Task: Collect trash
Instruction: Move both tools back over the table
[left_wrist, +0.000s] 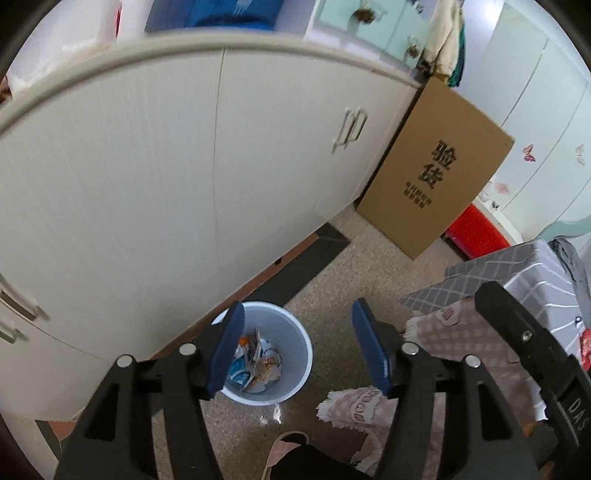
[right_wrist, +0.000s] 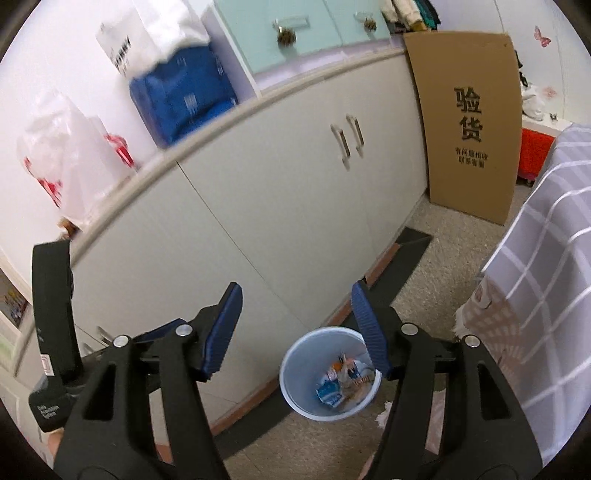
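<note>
A pale blue trash bin (left_wrist: 295, 354) stands on the speckled floor against a white cabinet; it also shows in the right wrist view (right_wrist: 295, 376). Crumpled wrappers and paper trash (left_wrist: 256, 360) lie inside it, seen too in the right wrist view (right_wrist: 341, 382). My left gripper (left_wrist: 297, 321) is open and empty, held above the bin. My right gripper (right_wrist: 295, 302) is open and empty, above and a little left of the bin. The other gripper's body shows at the right edge of the left wrist view (left_wrist: 532, 347) and at the left edge of the right wrist view (right_wrist: 51, 314).
A white cabinet (left_wrist: 147, 192) runs along the left. A flat cardboard box (left_wrist: 436, 170) leans at its far end, with a red box (left_wrist: 476, 232) behind. A grey checked cloth (right_wrist: 546, 288) and a pink fringed cloth (left_wrist: 465, 332) hang at right. Bags (right_wrist: 181, 88) sit on the countertop.
</note>
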